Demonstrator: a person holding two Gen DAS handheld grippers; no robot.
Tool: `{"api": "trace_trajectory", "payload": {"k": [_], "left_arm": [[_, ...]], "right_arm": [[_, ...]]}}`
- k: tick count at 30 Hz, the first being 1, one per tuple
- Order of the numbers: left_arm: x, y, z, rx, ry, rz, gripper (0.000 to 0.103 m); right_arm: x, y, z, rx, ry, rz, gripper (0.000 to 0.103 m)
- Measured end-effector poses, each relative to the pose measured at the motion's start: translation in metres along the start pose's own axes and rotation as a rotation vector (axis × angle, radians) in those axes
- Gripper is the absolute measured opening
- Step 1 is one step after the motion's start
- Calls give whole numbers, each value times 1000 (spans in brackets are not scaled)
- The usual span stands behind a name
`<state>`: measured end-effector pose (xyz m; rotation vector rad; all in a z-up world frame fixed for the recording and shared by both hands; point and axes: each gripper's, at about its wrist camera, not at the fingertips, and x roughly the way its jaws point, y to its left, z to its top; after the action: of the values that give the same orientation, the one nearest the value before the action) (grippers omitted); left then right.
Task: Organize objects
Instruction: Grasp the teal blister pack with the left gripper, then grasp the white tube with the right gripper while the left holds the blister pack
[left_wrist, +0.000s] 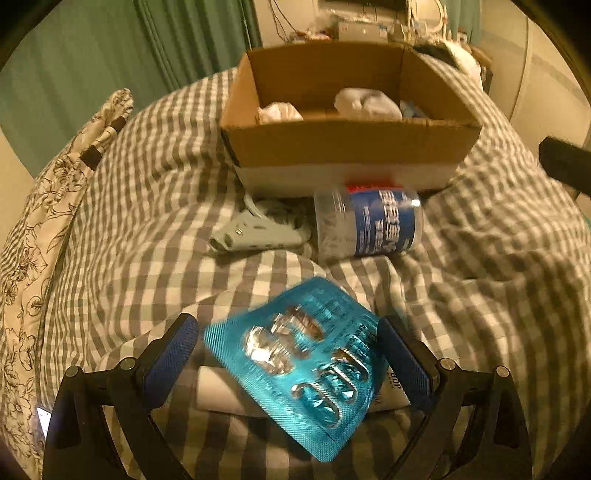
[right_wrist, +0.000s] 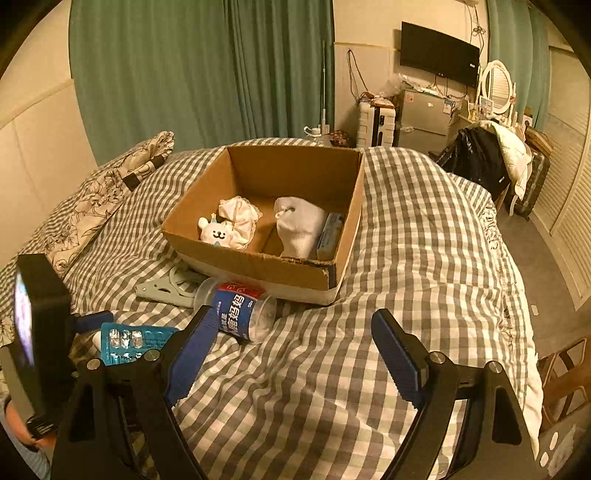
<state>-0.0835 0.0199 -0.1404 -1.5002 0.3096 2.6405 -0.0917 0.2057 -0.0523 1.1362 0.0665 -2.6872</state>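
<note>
A blue pill blister pack (left_wrist: 306, 362) lies tilted between the fingers of my left gripper (left_wrist: 286, 354), whose jaws stand wide apart; the right pad touches its edge. It rests on a white tube (left_wrist: 221, 395) on the checkered quilt. The pack also shows in the right wrist view (right_wrist: 136, 341). A clear jar with a blue label (left_wrist: 369, 223) (right_wrist: 240, 314) lies on its side in front of an open cardboard box (left_wrist: 351, 144) (right_wrist: 258, 262). A grey clip (left_wrist: 255, 232) (right_wrist: 162, 290) lies left of the jar. My right gripper (right_wrist: 295, 347) is open and empty above the quilt.
The box holds a white plush toy (right_wrist: 218, 232), a white sock (right_wrist: 299, 225) and a blue-grey item (right_wrist: 330, 232). A floral pillow (right_wrist: 107, 195) lies at the left. Green curtains hang behind; a chair with clothes (right_wrist: 487, 158) stands right of the bed.
</note>
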Motion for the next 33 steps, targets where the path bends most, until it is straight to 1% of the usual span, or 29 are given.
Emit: {"api": "trace_trajectory", "payload": {"k": [3,7,8,11,13,14,16,17,18,19,20,22,24,26,29,33], "left_arm": [[1,-8,-1,42,1,-6,100],[0,-17,-3,86,-4,7,100],[0,-18,-3,89,-7,10,98],[-2,-18,-3,88,-21,10,87],[-5,-15,-2,73,-36,-4,80],[-8,-12,-3,57,-46,-11,72],[-12,-6,-2,26,-60,-22,61],[-13,-4,-2,15,-66,-23,51],[-17,1,-2,-4,-78,-25,45],[-20,4,-1,-18,-87,-38,42],[-22,7,-1,-30,-98,-46,34],[-30,12,-1,-47,-118,-62,28],[-37,16,-1,-58,-139,-65,20],[-45,20,0,-74,-157,-71,16],[-59,23,0,-75,-189,-44,14],[-81,35,0,-103,-240,-31,8]], "right_arm": [[5,0,-2,9,13,0,85],[8,-2,-4,26,26,11,85],[8,-2,-5,28,30,12,85],[7,-2,-8,29,33,13,85],[5,-2,-10,31,35,14,85],[5,-1,-10,33,36,14,85],[4,-1,-11,35,38,13,85],[4,-1,-12,35,39,13,85],[3,-1,-12,35,40,12,85],[2,-1,-12,35,39,12,85],[1,0,-12,34,38,12,85],[-1,1,-12,31,36,11,85],[-3,2,-13,28,35,8,85],[-5,5,-13,23,35,6,85],[-8,10,-14,11,34,6,85],[-13,24,-15,-22,25,18,85]]}}
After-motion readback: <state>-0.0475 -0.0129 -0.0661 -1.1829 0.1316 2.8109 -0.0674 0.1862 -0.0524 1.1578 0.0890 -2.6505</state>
